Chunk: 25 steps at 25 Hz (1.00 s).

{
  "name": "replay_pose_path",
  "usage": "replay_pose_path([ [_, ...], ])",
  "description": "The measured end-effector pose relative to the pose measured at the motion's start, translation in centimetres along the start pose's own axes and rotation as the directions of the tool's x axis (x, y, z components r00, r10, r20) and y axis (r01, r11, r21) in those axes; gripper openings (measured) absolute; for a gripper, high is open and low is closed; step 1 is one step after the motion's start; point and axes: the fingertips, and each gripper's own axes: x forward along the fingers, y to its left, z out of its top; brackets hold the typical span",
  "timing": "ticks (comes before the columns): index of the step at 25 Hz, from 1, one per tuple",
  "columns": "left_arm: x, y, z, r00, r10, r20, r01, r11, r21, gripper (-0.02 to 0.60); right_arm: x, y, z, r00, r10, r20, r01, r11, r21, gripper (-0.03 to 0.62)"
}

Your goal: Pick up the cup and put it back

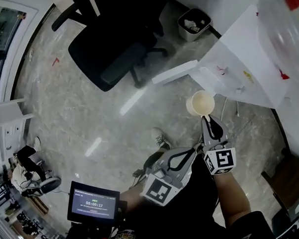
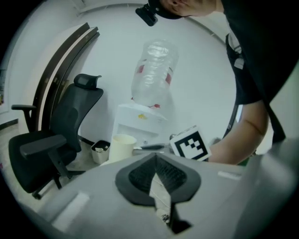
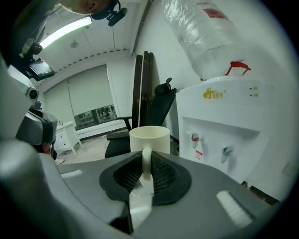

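**Cup held by its handle in front of the dispenser**

The right gripper (image 3: 145, 172) had its two pads clamped on the handle (image 3: 146, 161) of the cream cup (image 3: 149, 138). The handle ran as a thin vertical strip between them. The body of the cup stood just past the fingertips and outside the grip.

In the head view the right gripper (image 1: 207, 120) carried the cup (image 1: 200, 103) in the air over the floor. It was close to the front of the white water dispenser (image 1: 241, 61).

The cup stood upright with its long axis vertical. Its mouth opened upward and its handle was turned back toward the gripper that held it.

The left gripper (image 2: 156, 173) had its pads pressed together with nothing between them. In its view the cup (image 2: 122, 147) appeared beyond its tips. From above, the left gripper (image 1: 187, 154) sat just beside the right one, nearer my body.

I saw no print on the cup. The water dispenser (image 3: 224, 121) carried a small yellow logo that I could not read. The upturned bottle (image 3: 205, 37) on top of it had a red label too blurred to make out. A screen (image 1: 94, 203) low in the head view showed a timer that seemed to read 00:00:17. A black office chair (image 1: 110, 45) stood well apart from the cup.
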Motion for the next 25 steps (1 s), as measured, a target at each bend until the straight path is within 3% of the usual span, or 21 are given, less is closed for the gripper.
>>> replay_pose_path([
  [8,4.8,0.6,-8.3,1.0,-0.024,0.004,0.024,1.0,-0.002,0.005,6.1,-4.1,-10.5,0.997,0.004,-0.073,-0.006,1.0,-0.02,0.048],
  [12,9.7,1.7,-15.1,0.997,-0.071,0.013,0.07,0.996,0.053,0.005,10.7,-8.2,-18.2,0.994,-0.022,-0.104,0.018,0.999,-0.038,0.048],
  [18,15.2,4.8,-22.2,0.984,-0.143,0.106,0.128,0.983,0.133,0.005,15.8,-14.3,-27.8,0.983,-0.144,-0.11,0.152,0.986,0.069,0.049],
  [23,19.6,6.3,-29.1,0.962,-0.267,0.053,0.264,0.963,0.047,0.005,20.8,-19.8,-34.6,0.964,-0.257,-0.073,0.262,0.963,0.07,0.048],
  [25,20.9,6.7,-32.0,0.956,-0.292,0.037,0.29,0.956,0.049,0.005,22.9,-22.5,-37.1,0.945,-0.32,-0.073,0.325,0.943,0.074,0.048],
])
